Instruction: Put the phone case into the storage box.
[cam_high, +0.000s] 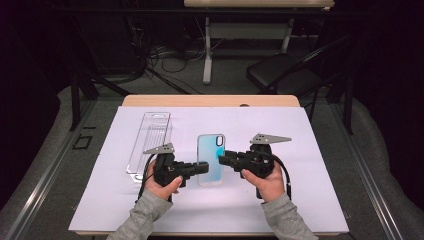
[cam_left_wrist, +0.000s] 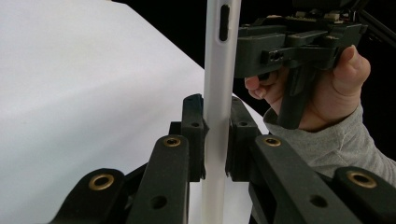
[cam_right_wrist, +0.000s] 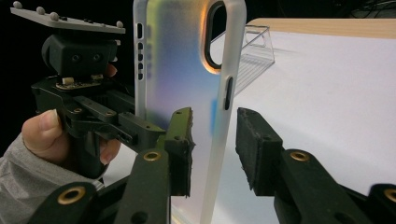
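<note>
While the left gripper (cam_left_wrist: 215, 135) clamps the slim, frosted iridescent phone case (cam_high: 210, 159) edgewise over the white mat (cam_high: 300, 150), the right gripper (cam_right_wrist: 212, 140) brackets its rim; pads apart.

The phone case (cam_high: 210, 159) is a translucent shell with a blue-to-iridescent sheen, white frosted edges and a dark oval camera cutout at its upper corner. It sits just right of the clear plastic box (cam_high: 150, 142), to the near side, its back face up, lengthwise away from the person.
</note>
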